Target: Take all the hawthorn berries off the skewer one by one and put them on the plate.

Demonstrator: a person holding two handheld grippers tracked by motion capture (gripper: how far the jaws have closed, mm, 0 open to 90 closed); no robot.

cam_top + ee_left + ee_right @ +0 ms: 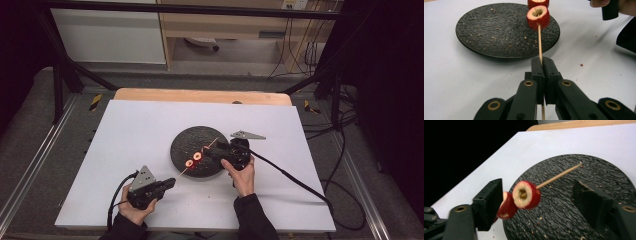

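Setting: white worktop in the middle of the high view, with a wooden edge behind it and a dark room around.
Left gripper: lower centre of its own view, clenched on the thin wooden skewer, which runs up between the jaws toward the plate.
Right gripper: jaws parted, one at lower left and one at right of its own view; the pads press on nothing, and the fruit sits in the gap between them.
Fruit: two red hollowed fruit rounds threaded on the skewer, held in the air above the plate; the nearer one lies close to the left jaw.
Skewer tip: bare and pointing to the upper right of the right gripper view.
Plate: round black textured stone plate at the centre of the high view, scattered with crumbs.
Doing it well: probably the rounds are being shifted along the stick. Keep the left grasp steady and the stick level, close the right jaws squarely on one round, squeeze lightly because soft fruit may split, and slide along the skewer's line rather than across it.
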